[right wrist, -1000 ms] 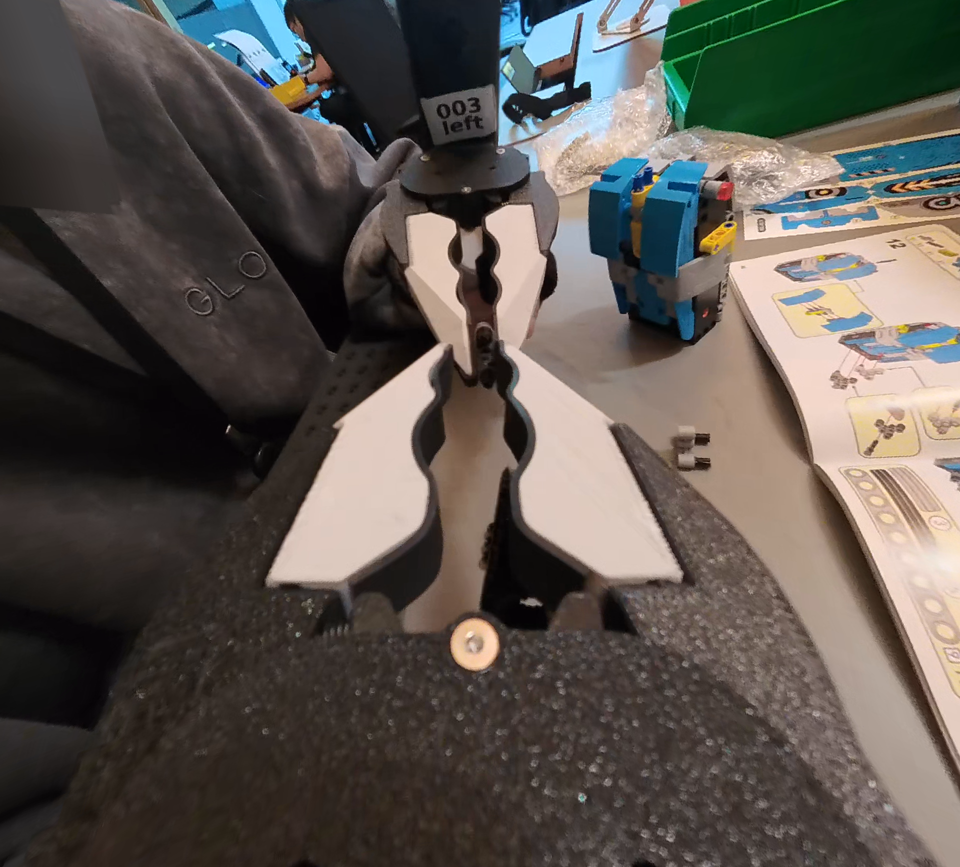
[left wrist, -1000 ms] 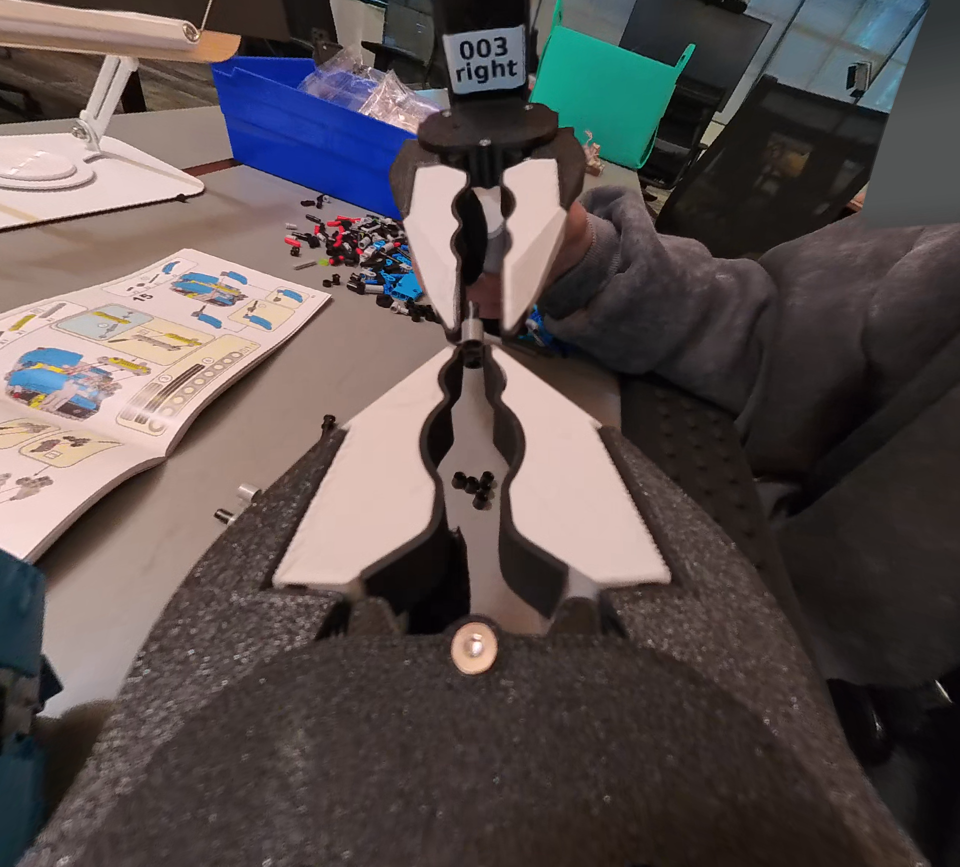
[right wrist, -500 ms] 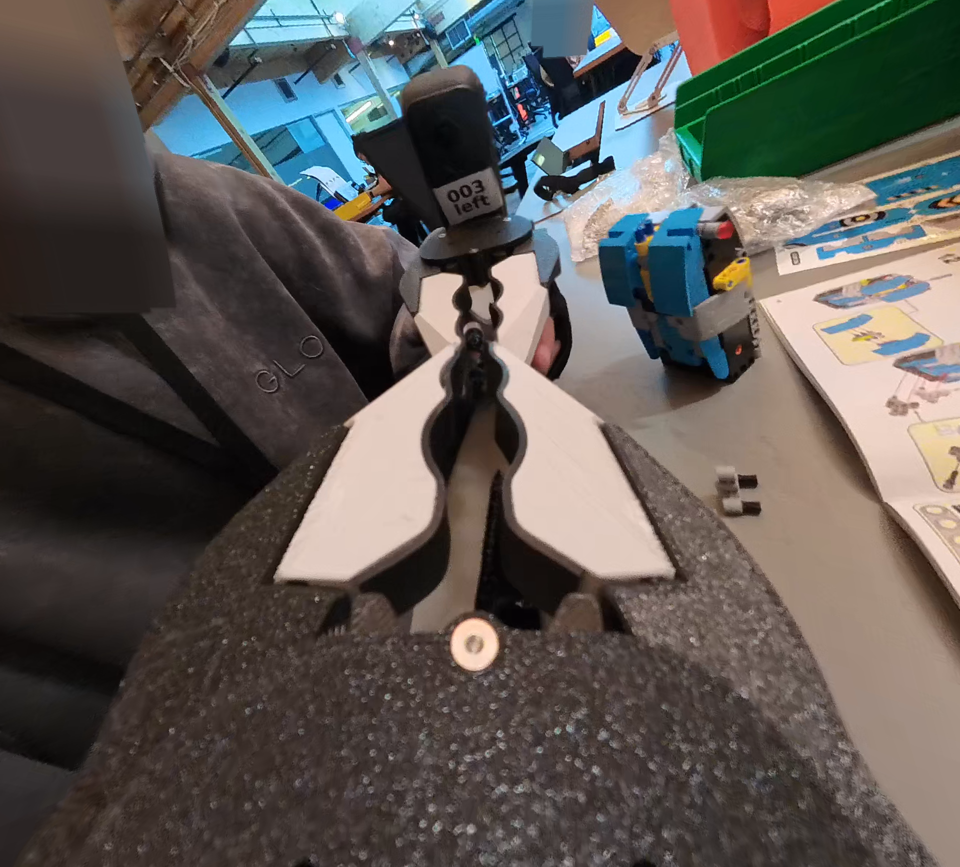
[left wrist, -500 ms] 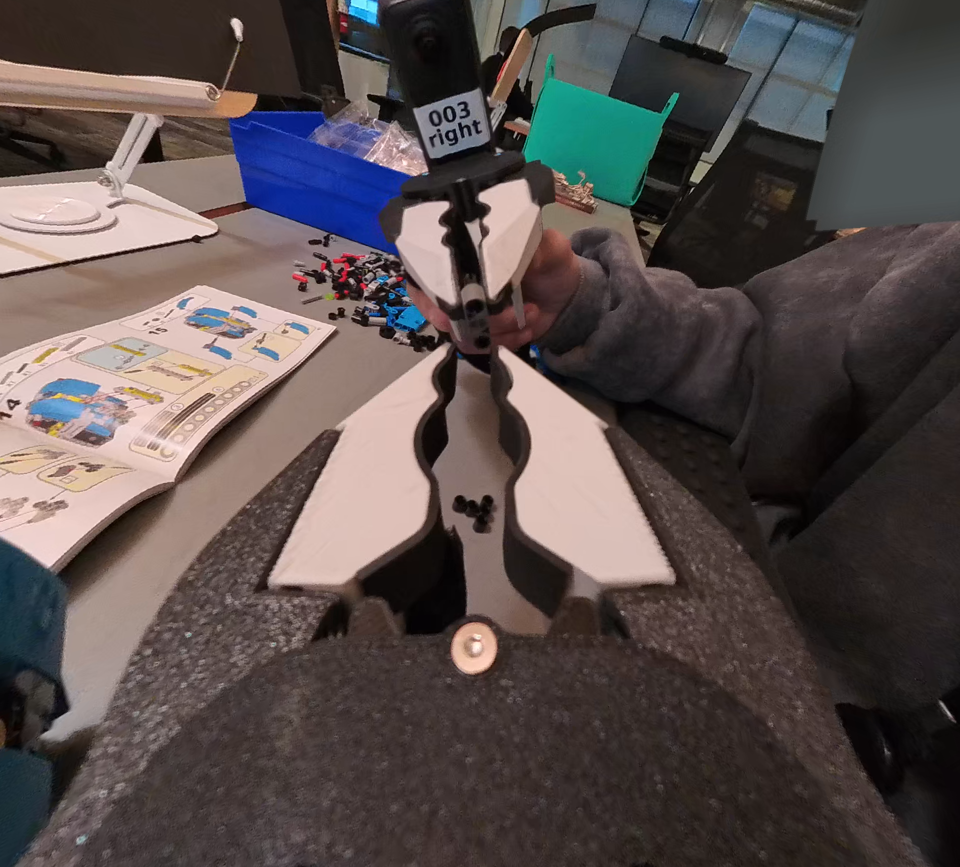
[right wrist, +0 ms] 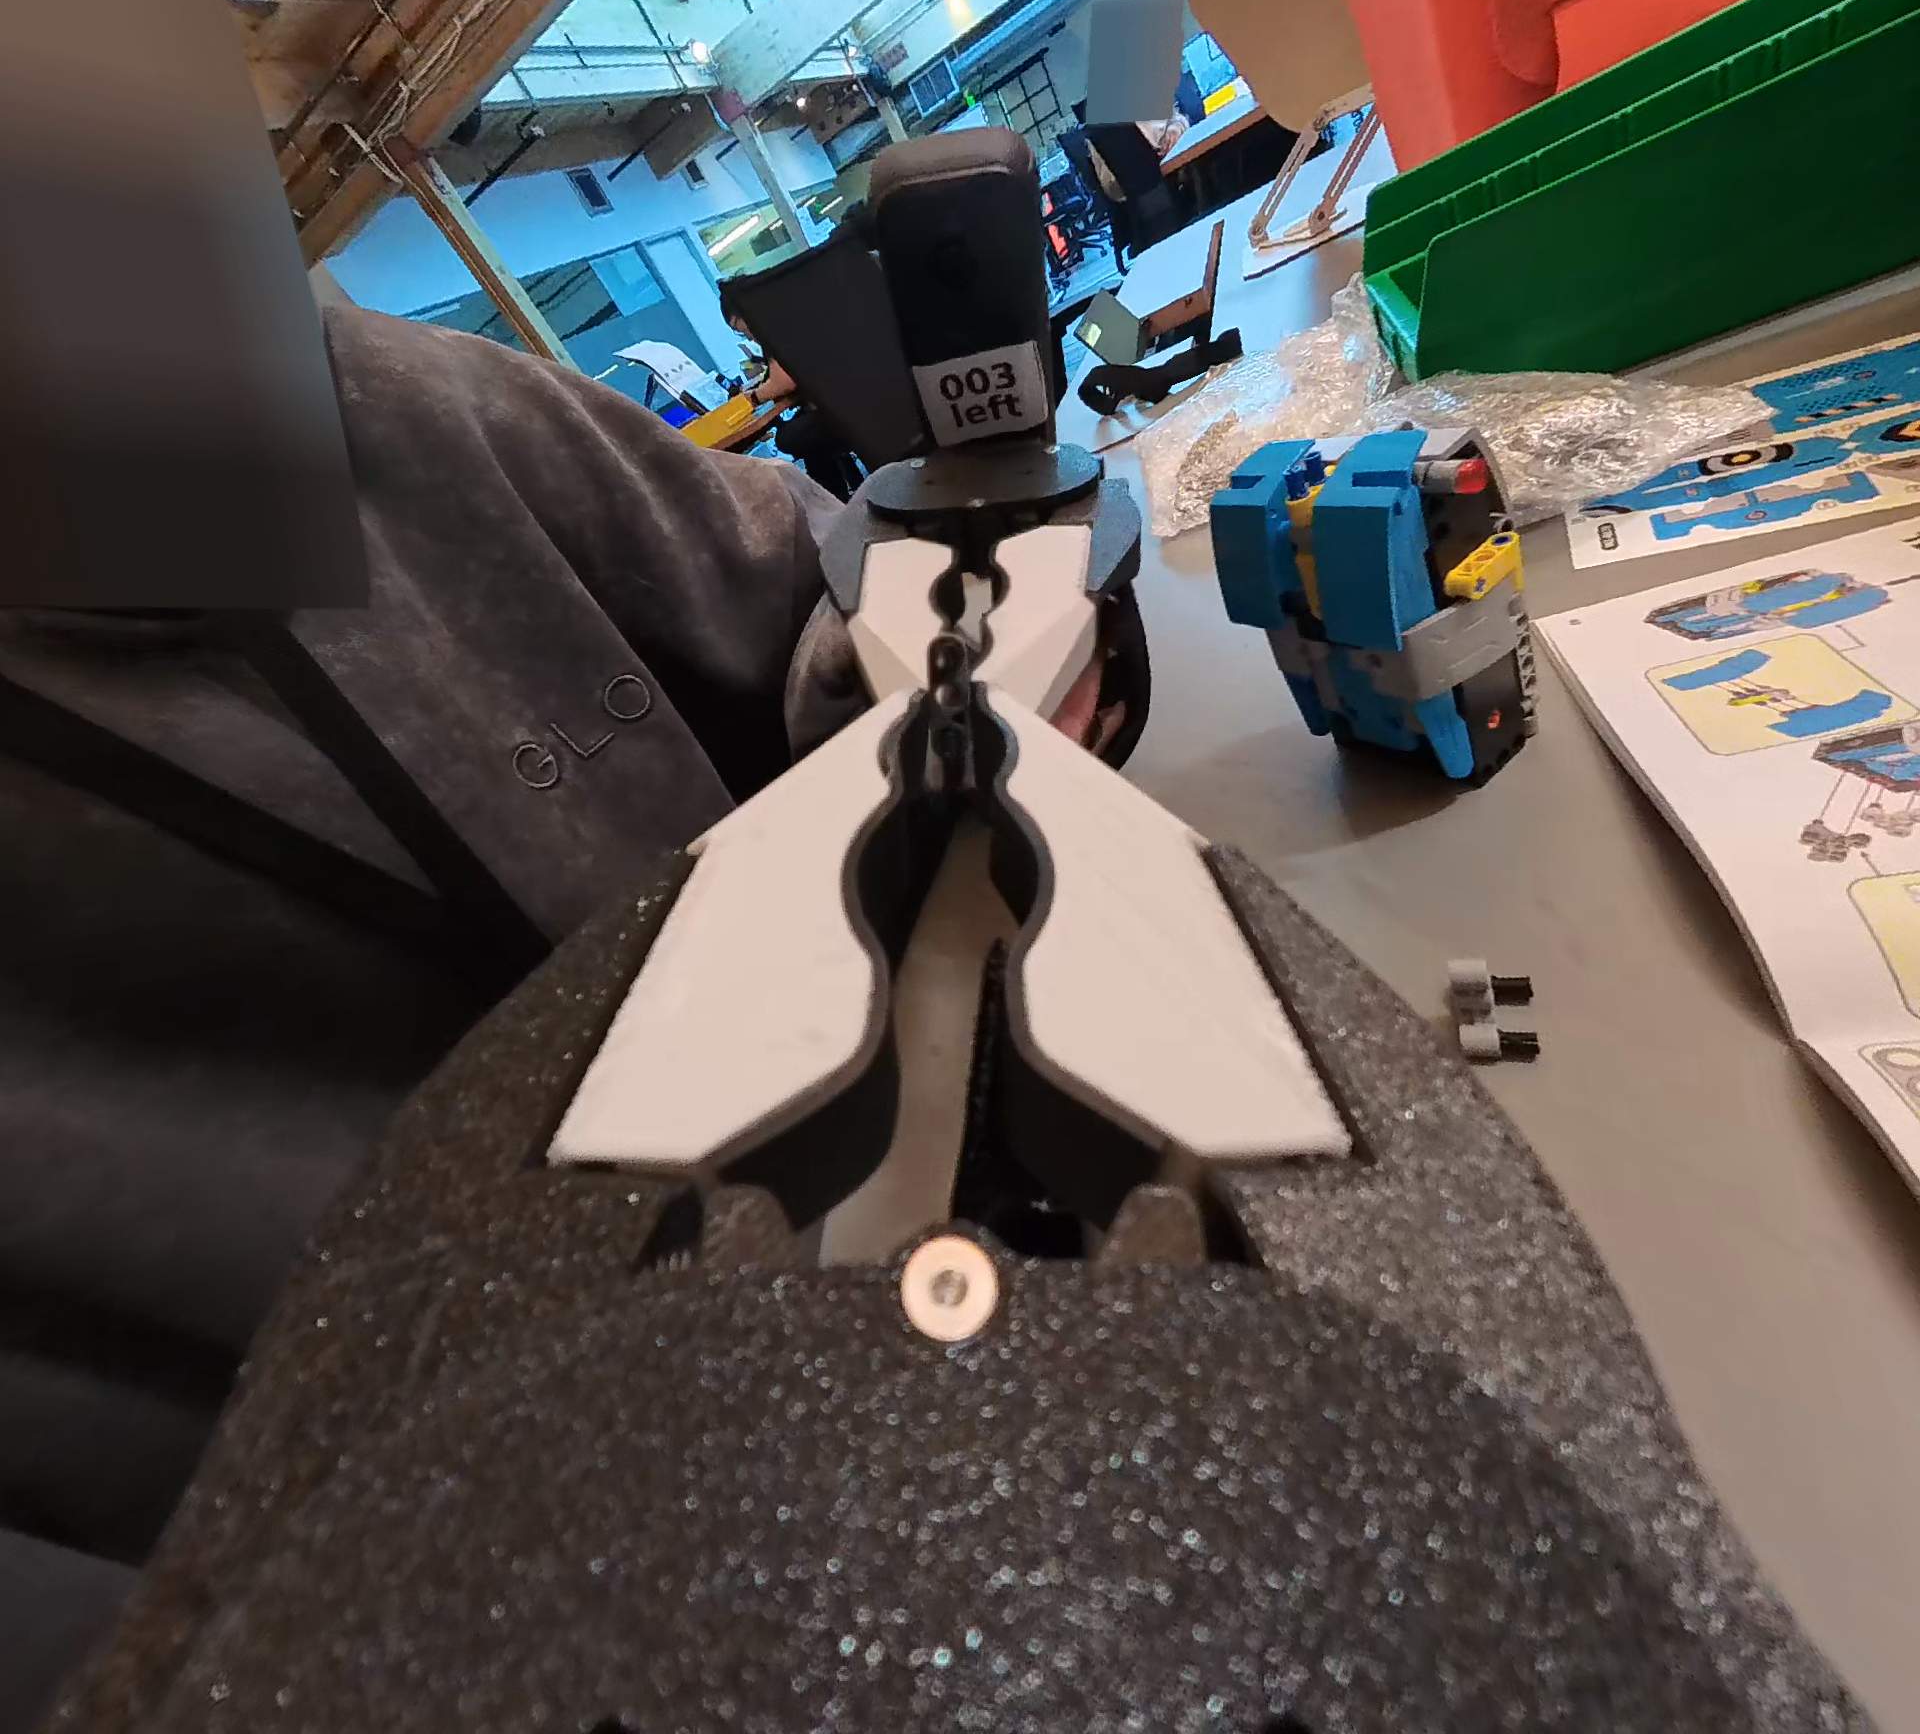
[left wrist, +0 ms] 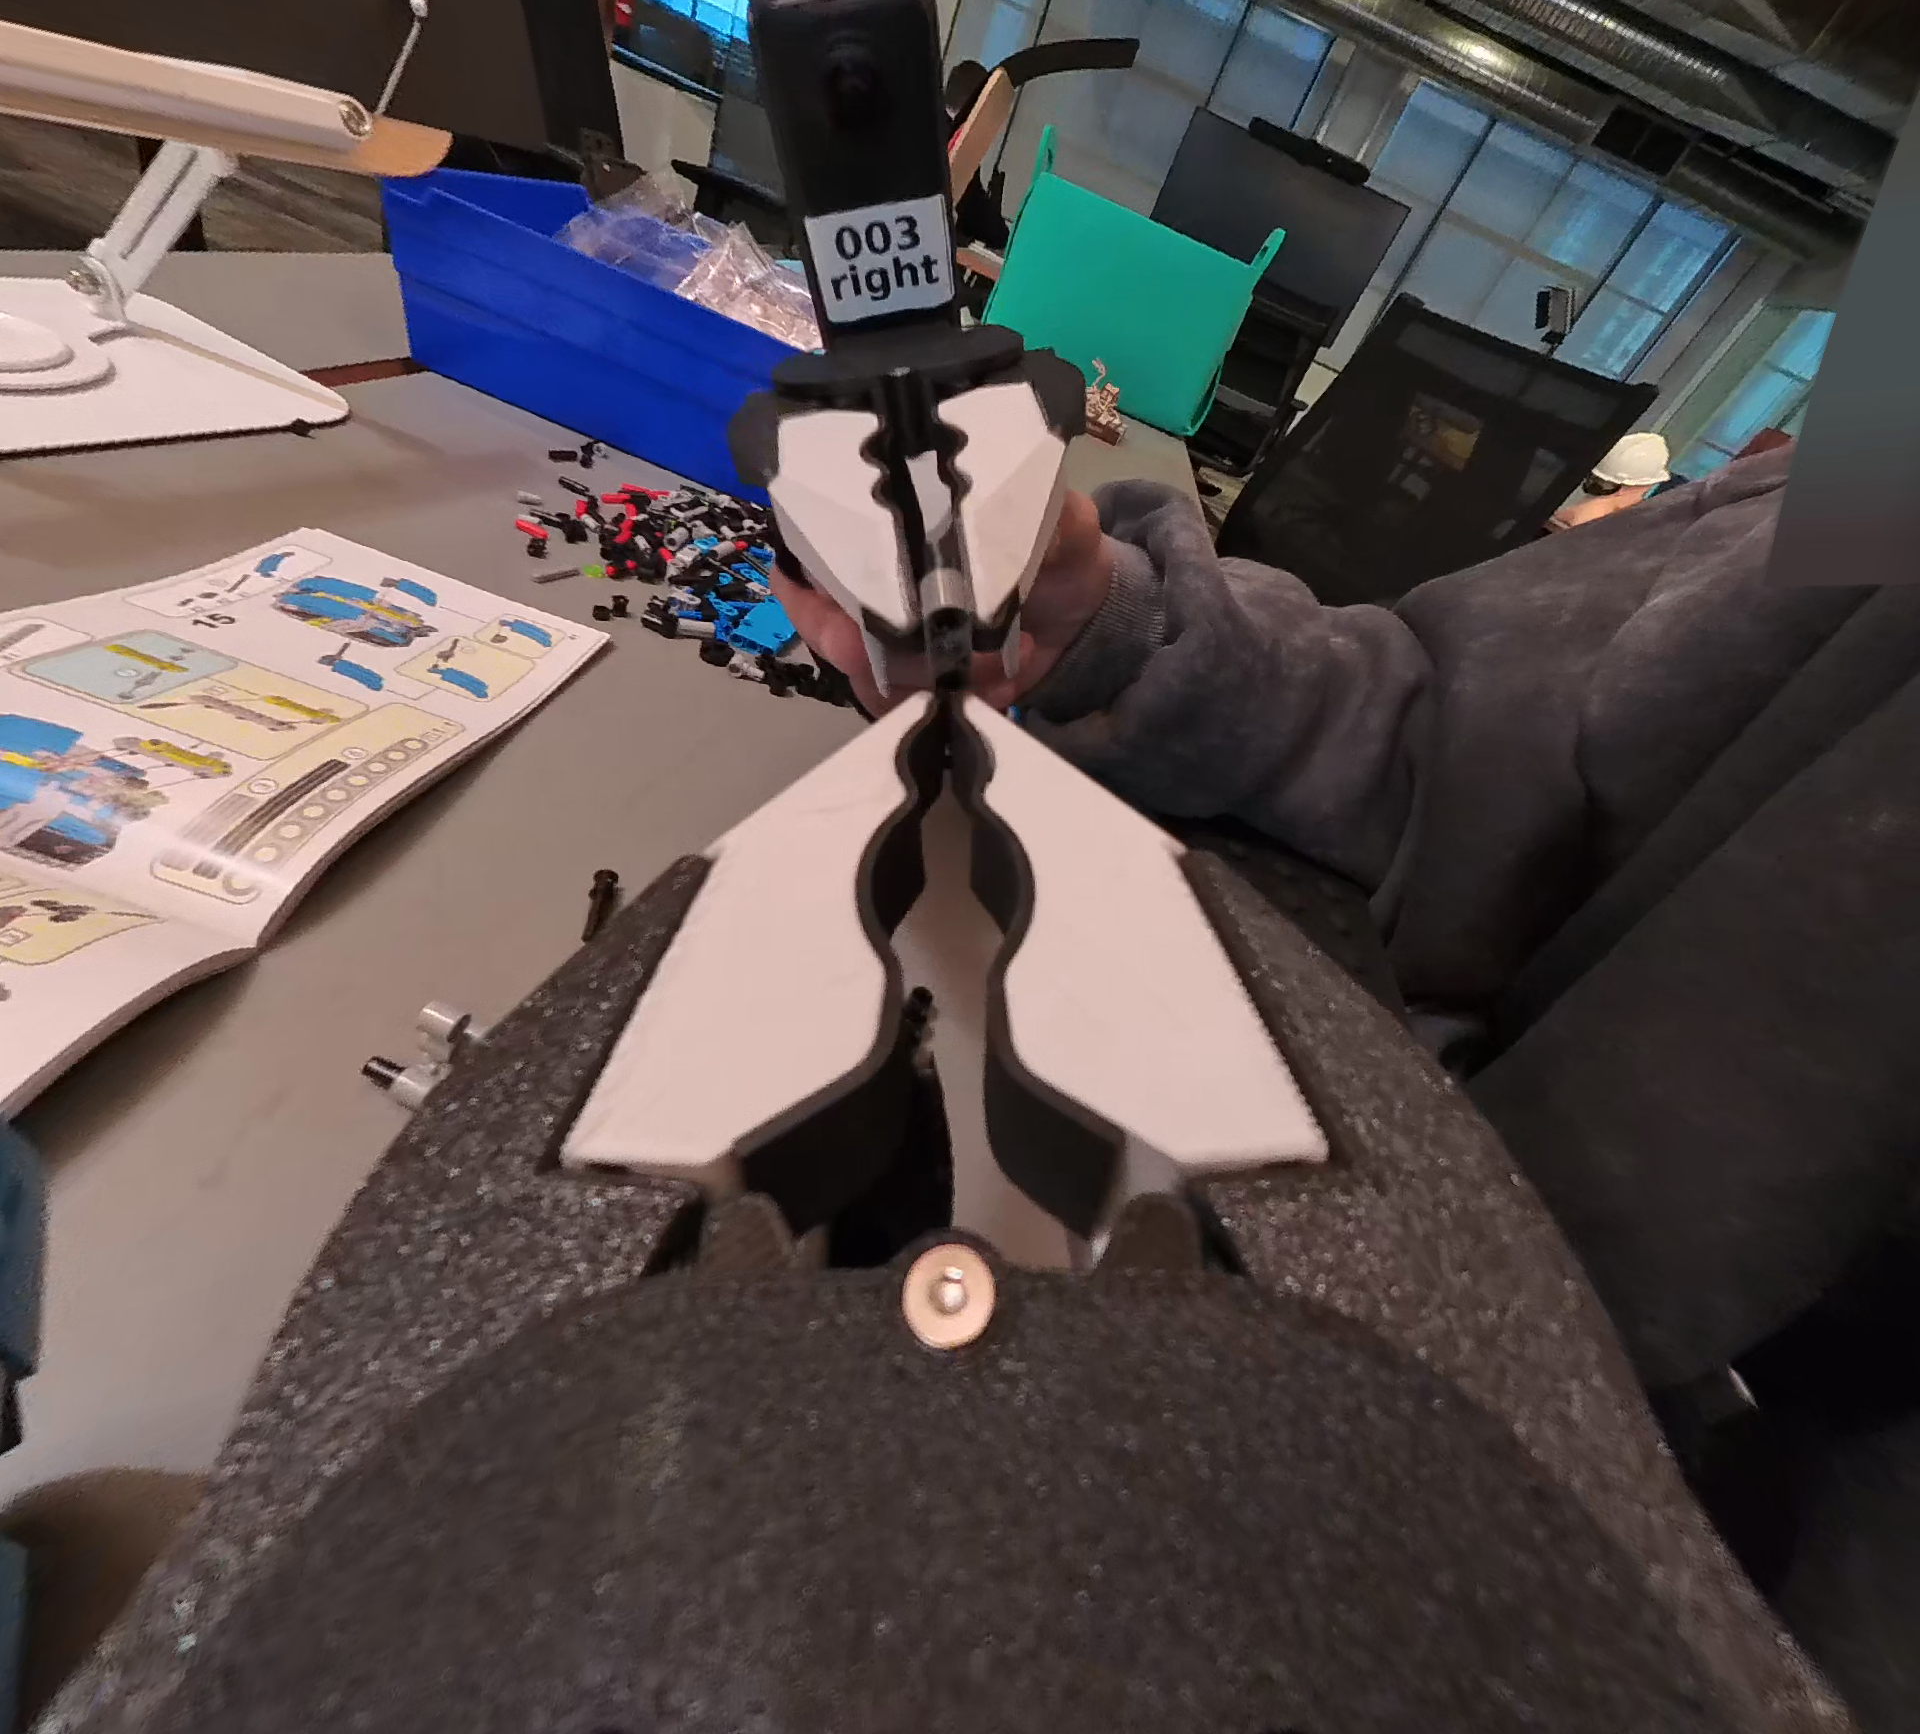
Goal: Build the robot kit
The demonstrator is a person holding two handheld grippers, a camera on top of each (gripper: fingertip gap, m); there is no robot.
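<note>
- Left gripper: held above the table's near edge, tips meeting those of the right gripper head-on. Its fingers are pressed together at the tips; a thin dark piece seems to sit there, but what it is cannot be told.
- Right gripper, own view: fingers closed on a small black pin at the tips. From the left wrist view, a short grey-and-black axle shows between those same fingers, pointing at the left gripper.
- The left gripper as seen from the right wrist view: tips touching or just short of the right gripper's; which, cannot be told.
- A hand in a grey sleeve holds the right gripper from behind.
- Table: grey. An open booklet lies to the left of the left gripper; beyond it a pile of small parts, then a blue bin with clear bags.
- Two grey-and-black connectors lie side by side just beside the booklet.
- Blue model: stands upright on the table, well apart from both grippers; crumpled plastic and a green bin lie behind it.
</note>
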